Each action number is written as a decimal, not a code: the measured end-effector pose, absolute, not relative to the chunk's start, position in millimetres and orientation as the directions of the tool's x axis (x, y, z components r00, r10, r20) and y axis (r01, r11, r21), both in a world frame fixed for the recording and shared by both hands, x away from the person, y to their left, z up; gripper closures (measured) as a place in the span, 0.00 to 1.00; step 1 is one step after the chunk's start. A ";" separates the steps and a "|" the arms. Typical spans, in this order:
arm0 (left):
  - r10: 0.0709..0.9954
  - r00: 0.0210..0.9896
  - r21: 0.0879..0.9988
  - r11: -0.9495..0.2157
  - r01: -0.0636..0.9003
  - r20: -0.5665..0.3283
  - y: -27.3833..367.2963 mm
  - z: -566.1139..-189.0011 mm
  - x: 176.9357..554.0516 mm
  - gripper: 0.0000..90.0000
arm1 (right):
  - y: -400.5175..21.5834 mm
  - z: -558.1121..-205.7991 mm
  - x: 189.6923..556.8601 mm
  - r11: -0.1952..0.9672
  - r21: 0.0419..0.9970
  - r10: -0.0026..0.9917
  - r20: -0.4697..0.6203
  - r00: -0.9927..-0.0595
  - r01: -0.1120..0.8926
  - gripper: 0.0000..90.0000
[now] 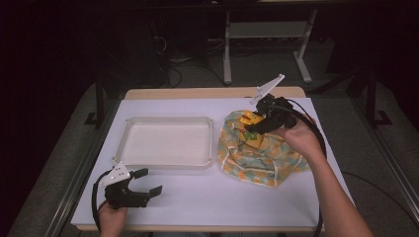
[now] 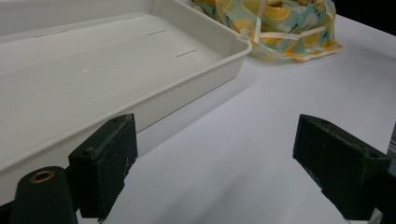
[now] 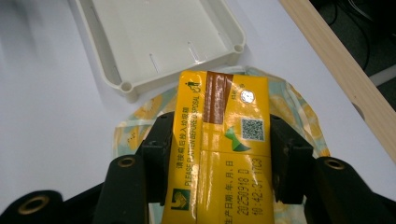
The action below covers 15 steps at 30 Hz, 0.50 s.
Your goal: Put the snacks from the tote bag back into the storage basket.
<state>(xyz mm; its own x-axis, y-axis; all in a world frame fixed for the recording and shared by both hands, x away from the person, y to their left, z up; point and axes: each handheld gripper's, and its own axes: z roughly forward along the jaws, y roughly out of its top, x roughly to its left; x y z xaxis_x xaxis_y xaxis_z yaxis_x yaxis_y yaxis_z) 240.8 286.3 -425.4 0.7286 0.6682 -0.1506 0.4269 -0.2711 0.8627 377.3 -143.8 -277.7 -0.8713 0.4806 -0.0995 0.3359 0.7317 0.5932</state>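
Observation:
My right gripper (image 1: 253, 124) is shut on a yellow drink carton (image 3: 219, 140), its two black jaws pressing the carton's sides. It holds the carton just above a lemon-print cloth bag (image 1: 257, 148) lying right of centre on the table. The carton (image 1: 251, 120) shows as a small yellow block at the jaws in the high view. An empty white tray (image 1: 165, 143) sits left of the bag. My left gripper (image 1: 148, 181) rests near the table's front left corner, open, with nothing between its jaws; the tray's near rim (image 2: 187, 88) lies just ahead of it.
A white sheet (image 1: 217, 197) covers the table, with a wooden edge (image 1: 197, 93) along the far side. Beyond the table stand a dark floor, cables and the legs of a metal stand (image 1: 227, 54).

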 end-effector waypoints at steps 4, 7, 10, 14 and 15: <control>0.668 0.729 0.863 -0.271 0.427 -0.151 286.0 -425.3 240.6 0.15 | -137.8 -274.2 376.4 0.739 0.596 0.457 -0.101 -0.884 0.314 0.55; 0.668 0.730 0.864 -0.272 0.424 -0.148 286.4 -425.3 240.8 0.15 | -132.6 -271.8 376.1 0.746 0.593 0.443 -0.104 -0.890 0.303 0.55; 0.666 0.732 0.864 -0.275 0.421 -0.145 286.9 -425.2 241.0 0.15 | -128.0 -270.2 377.1 0.751 0.594 0.425 -0.103 -0.899 0.287 0.55; 0.666 0.731 0.864 -0.273 0.422 -0.147 287.0 -425.3 240.9 0.15 | -122.0 -269.3 378.7 0.752 0.601 0.407 -0.100 -0.908 0.271 0.55; 0.666 0.731 0.865 -0.271 0.422 -0.148 286.9 -425.2 240.7 0.15 | -120.6 -269.2 378.8 0.753 0.600 0.405 -0.100 -0.909 0.270 0.55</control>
